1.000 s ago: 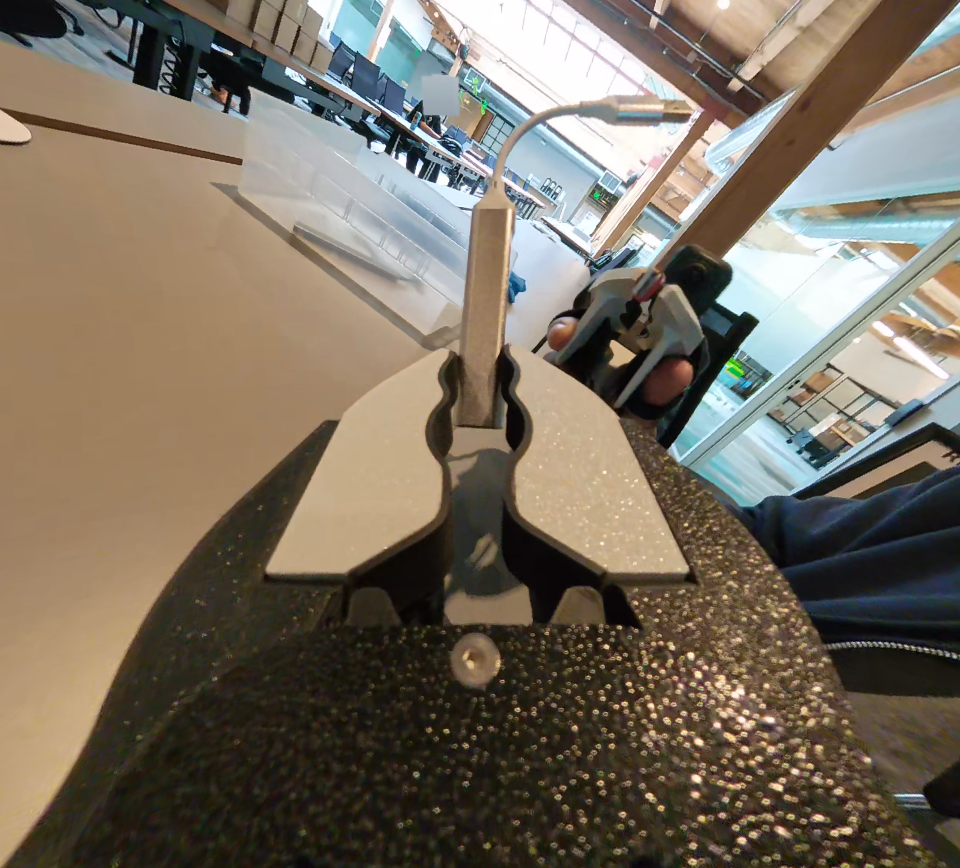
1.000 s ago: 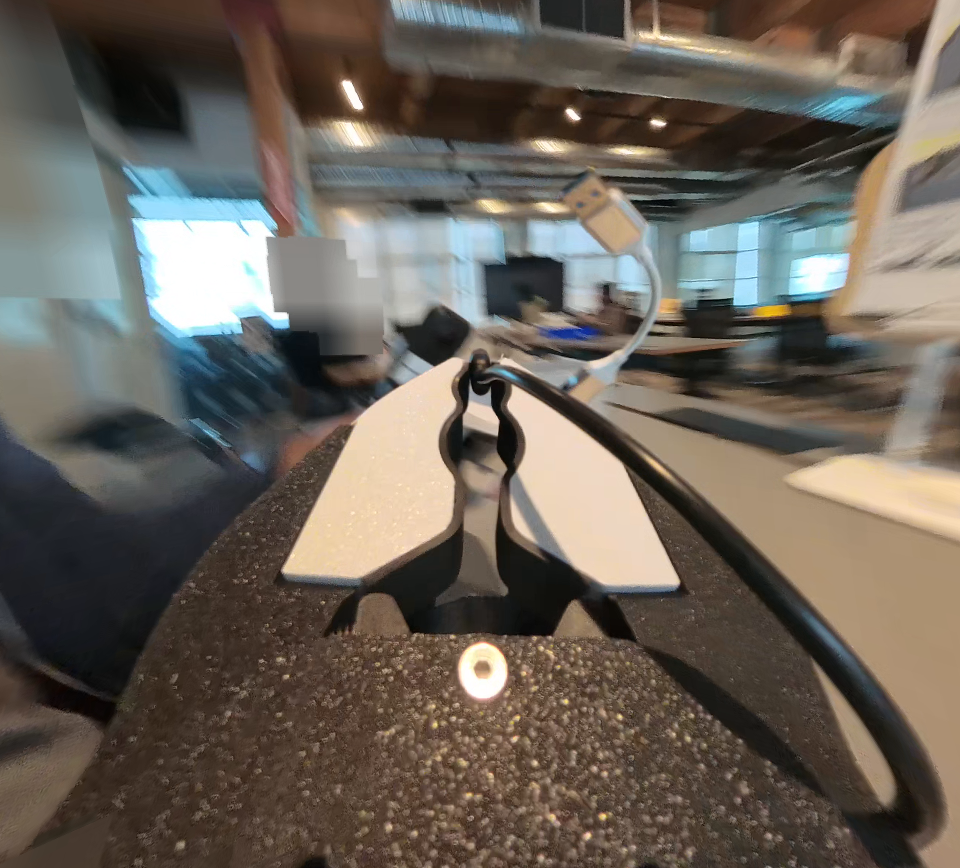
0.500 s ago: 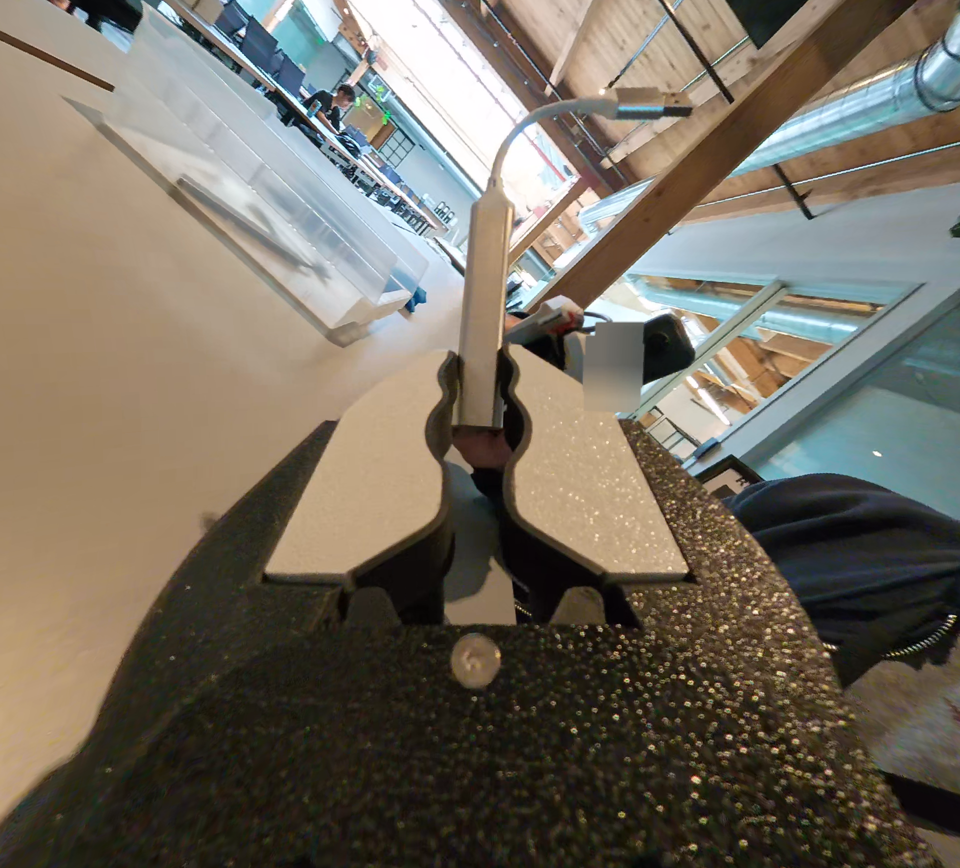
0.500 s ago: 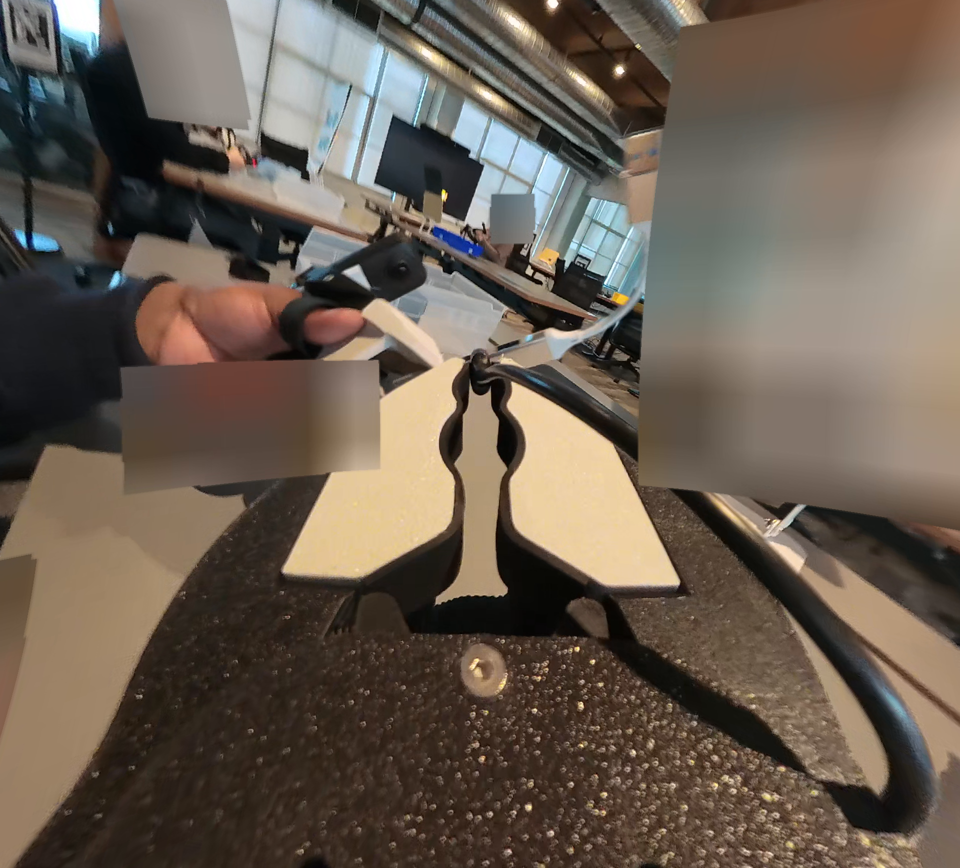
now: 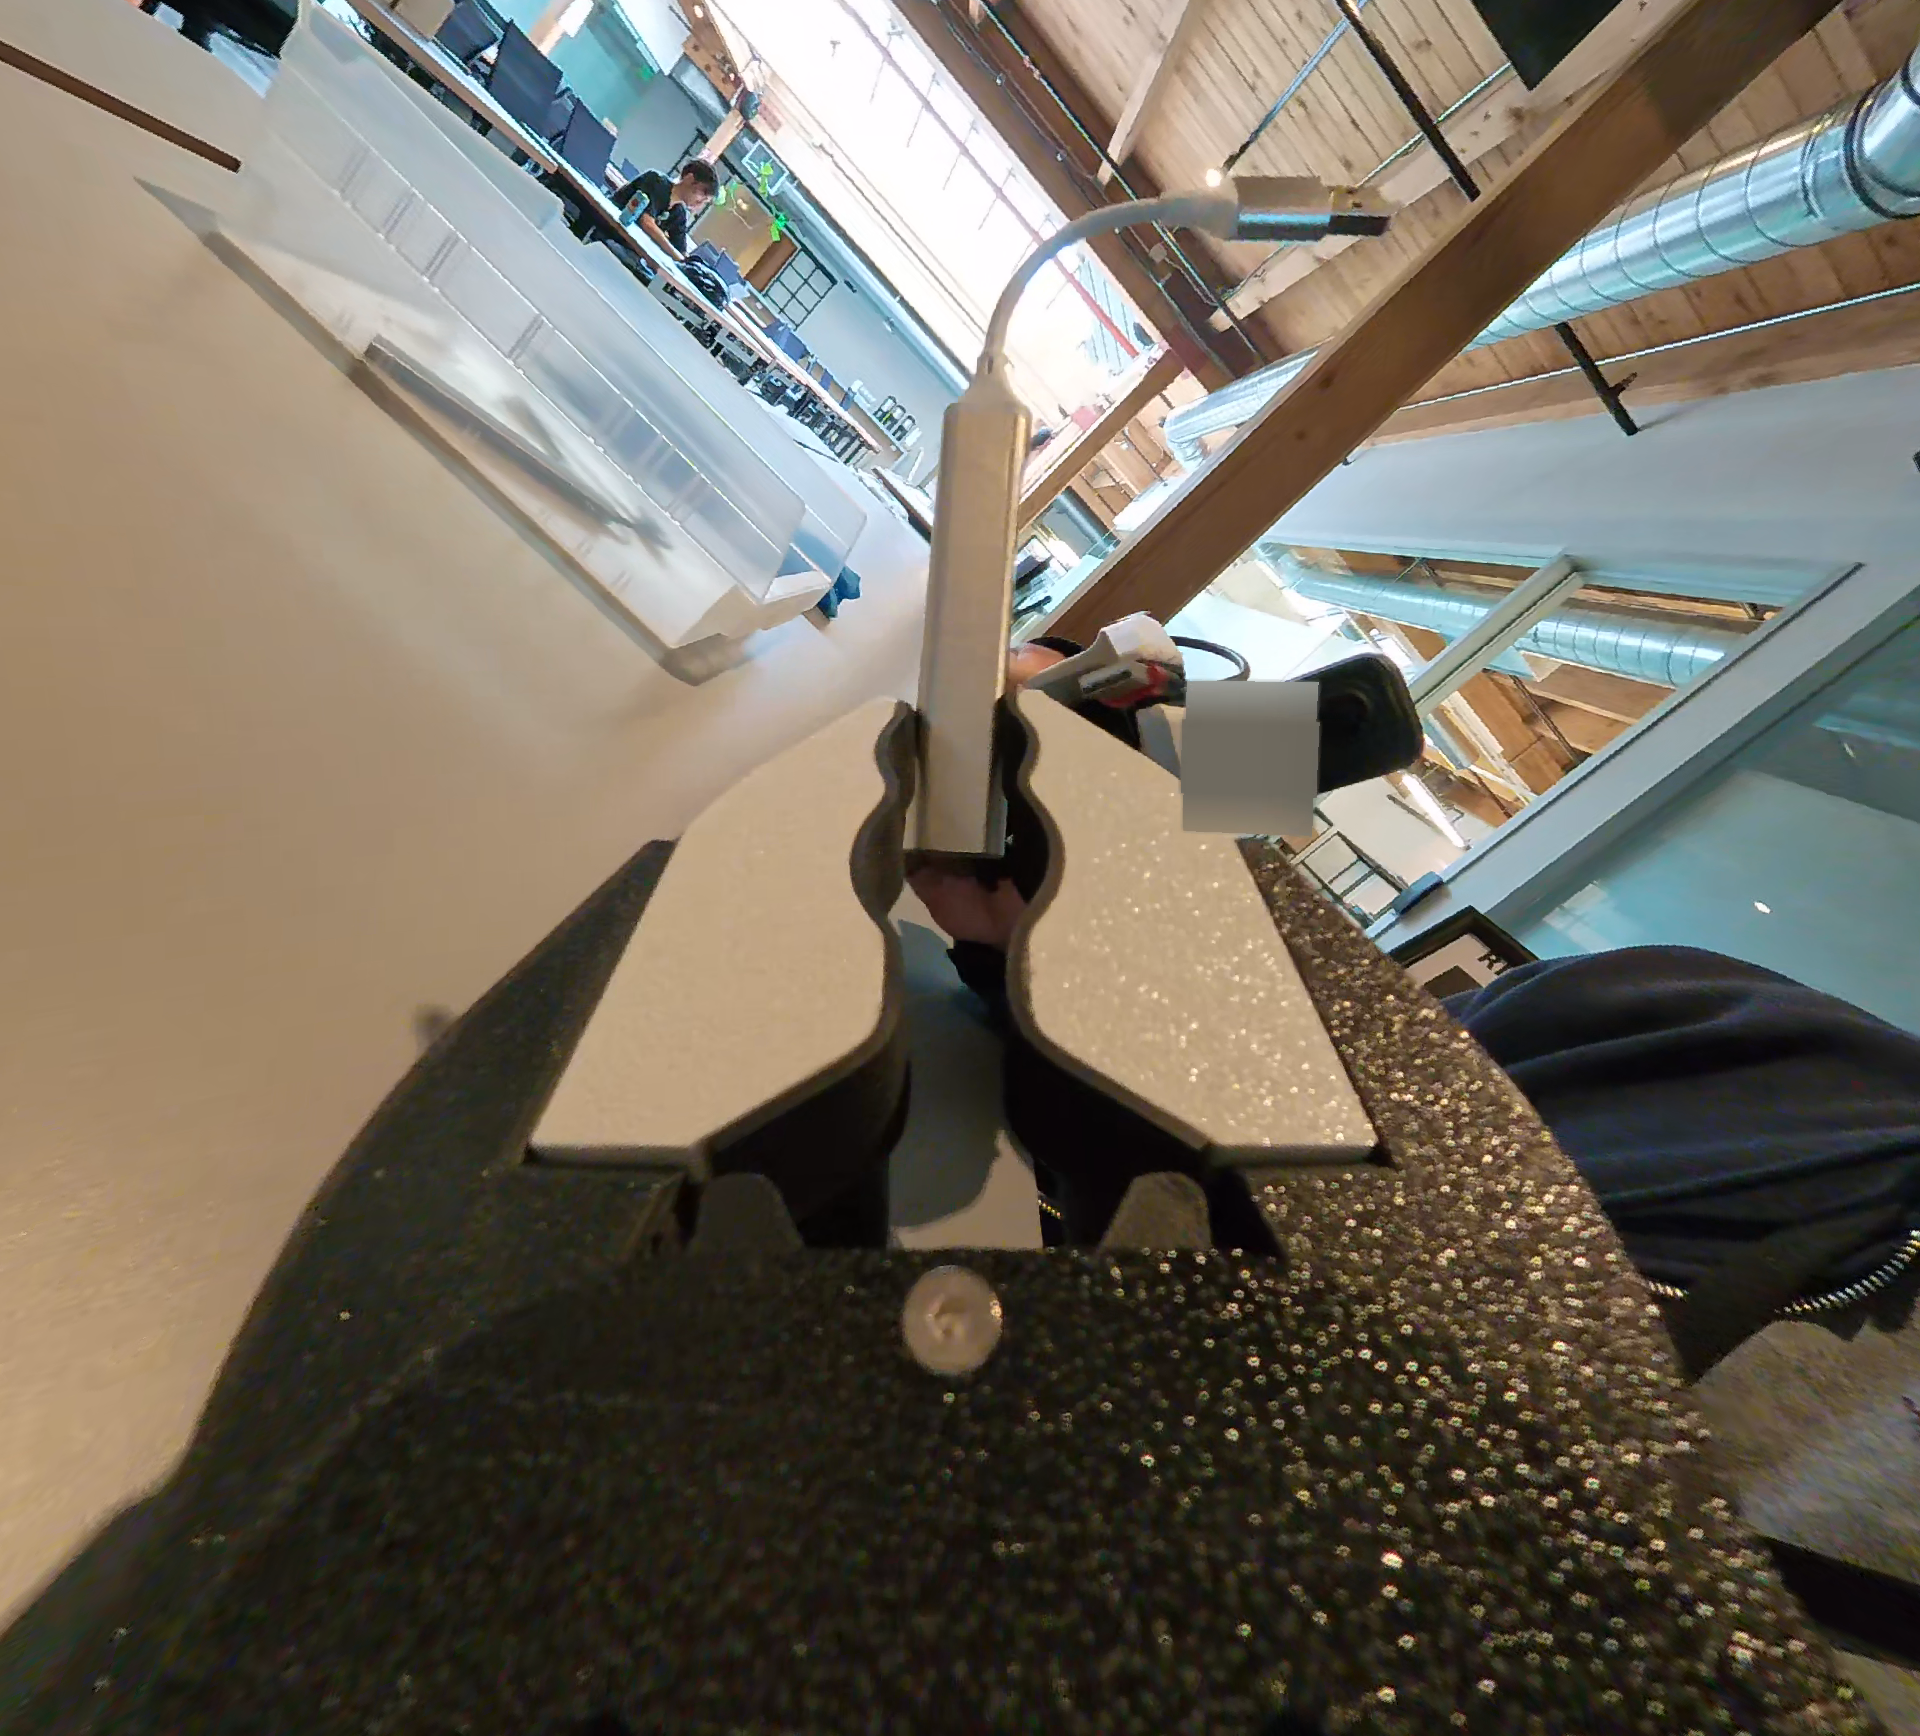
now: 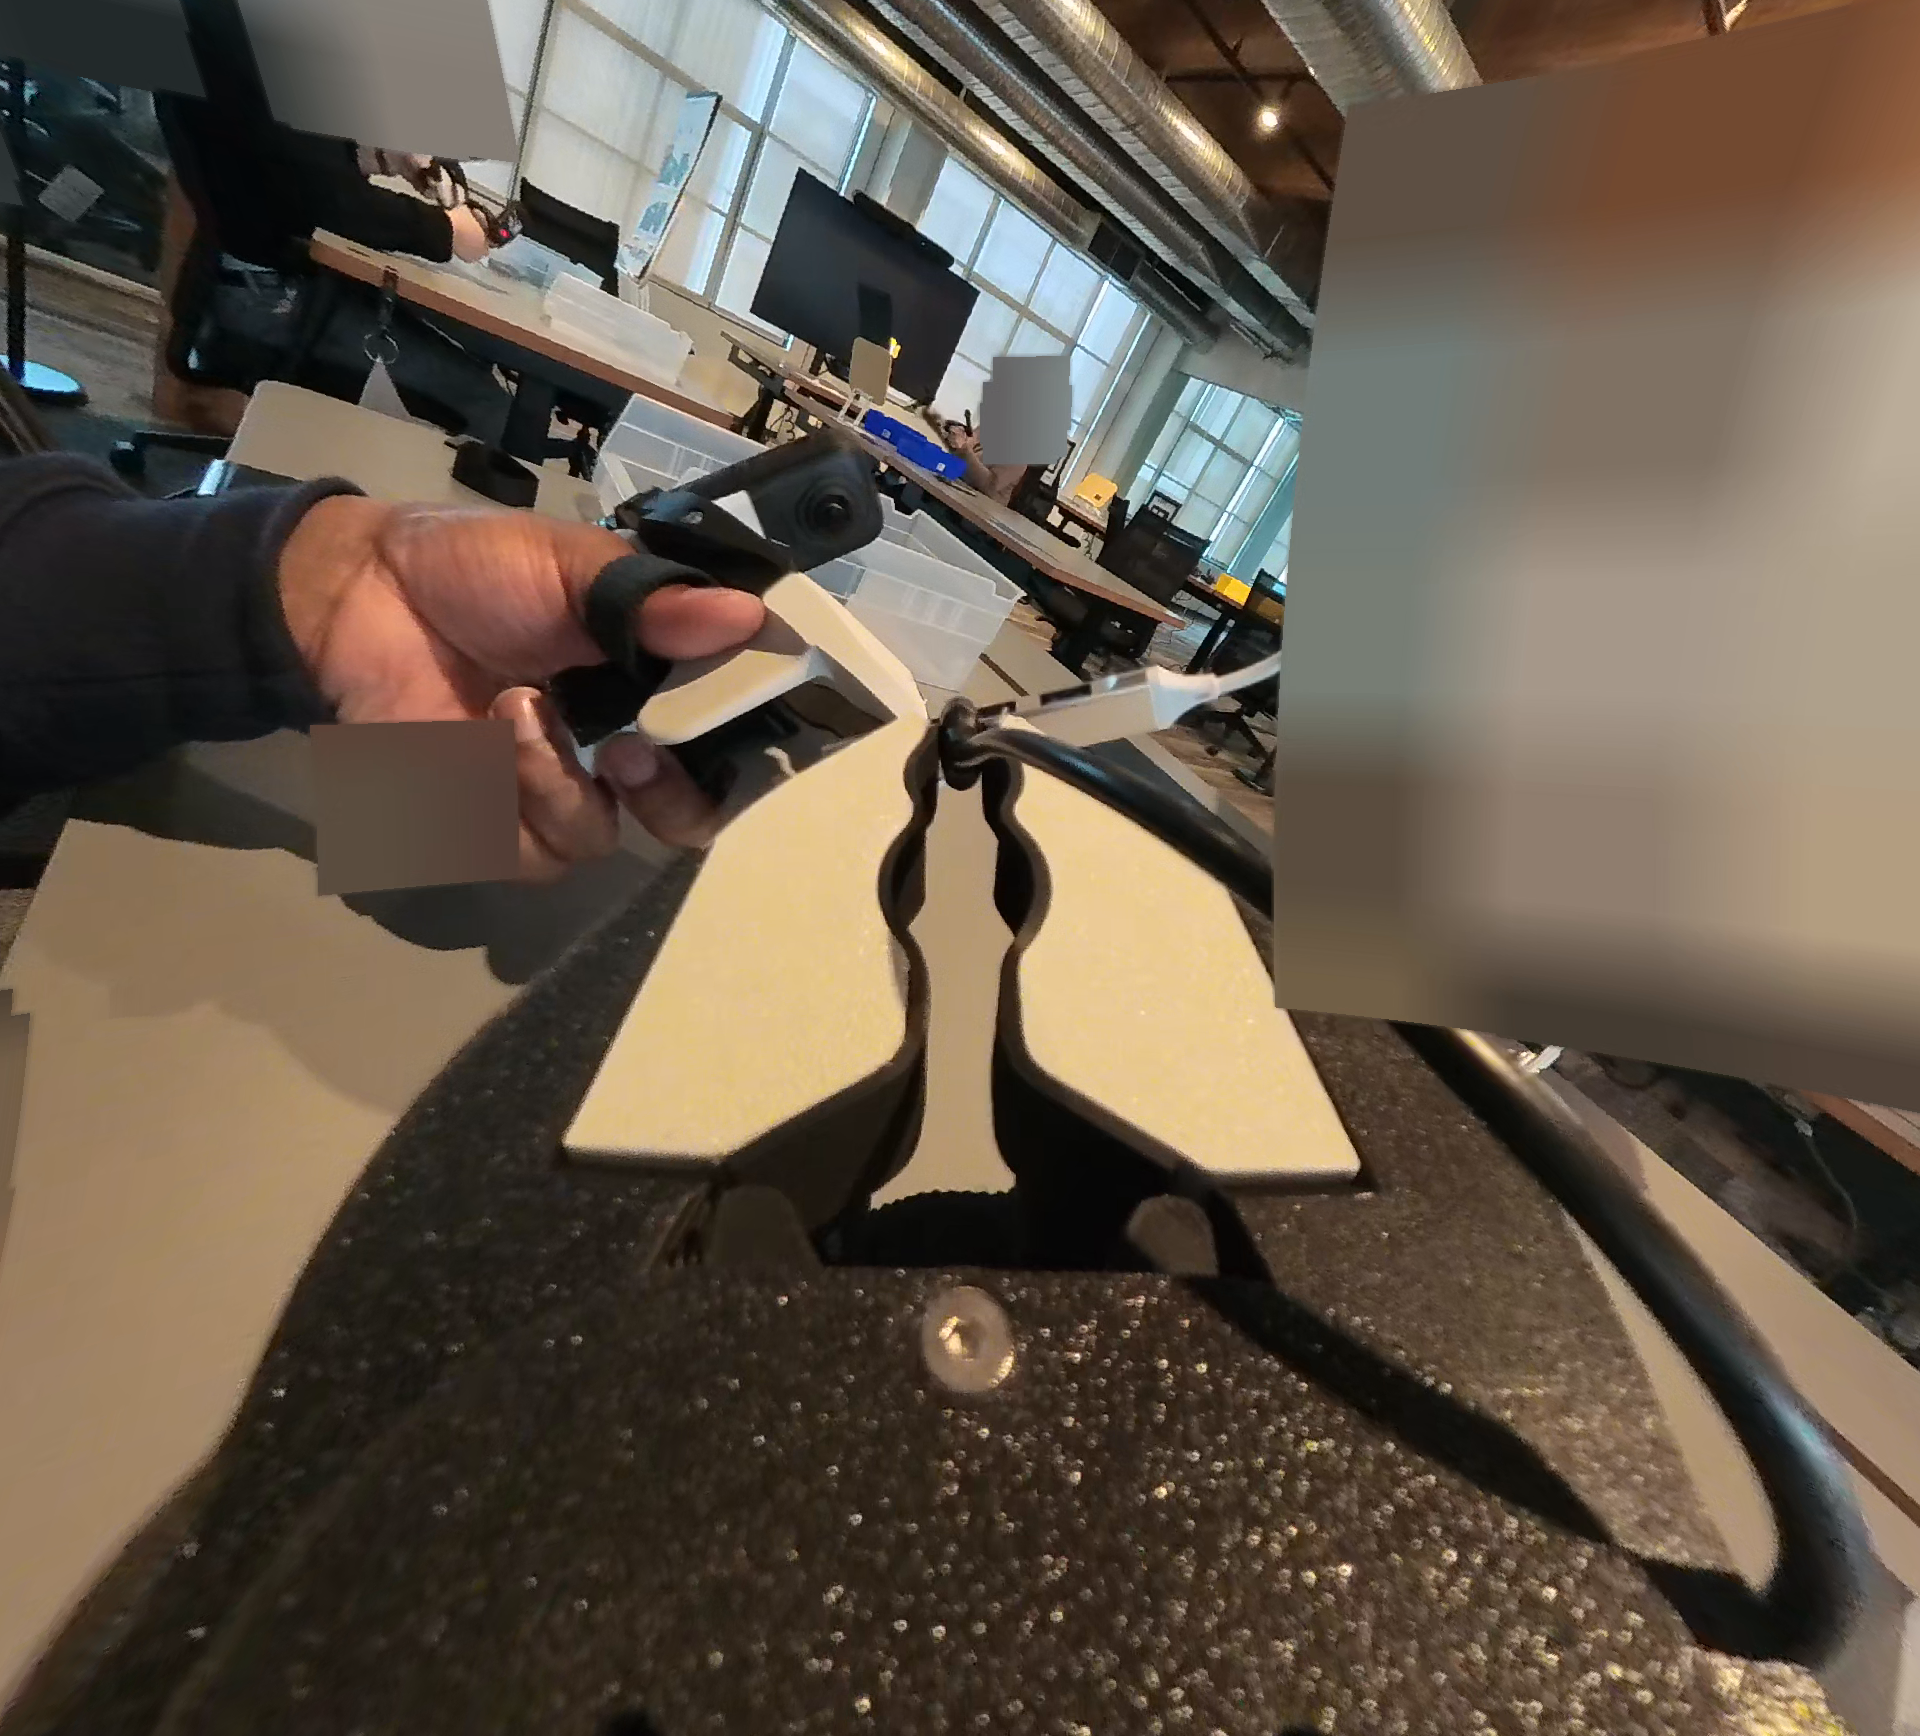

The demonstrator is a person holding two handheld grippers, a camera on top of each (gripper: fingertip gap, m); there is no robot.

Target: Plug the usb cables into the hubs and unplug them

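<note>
1. Between my left gripper (image 5: 961, 756) fingers, clamped at its lower end, the silver hub (image 5: 966, 606) stands up toward twelve o'clock. It looks like a rigid, light metal bar with smooth sides, so I judge it could slide or twist under a sideways push.
2. From the hub's top, a short white pigtail (image 5: 1049, 258) arcs toward two o'clock and ends in a free metal plug (image 5: 1304, 209); it seems springy.
3. At my right gripper (image 6: 961, 746) tips, the jaws are pinched on a black cable (image 6: 1143, 798) near its end. The cable is thick and stiff, looping away past five o'clock, and I expect it to tug.
4. At twelve o'clock of those tips the hub's ports (image 6: 1081, 699) sit just beside the cable end; whether the connector is seated I cannot tell.
5. I would hold close behind the connector and the hub low on its flat sides.
</note>
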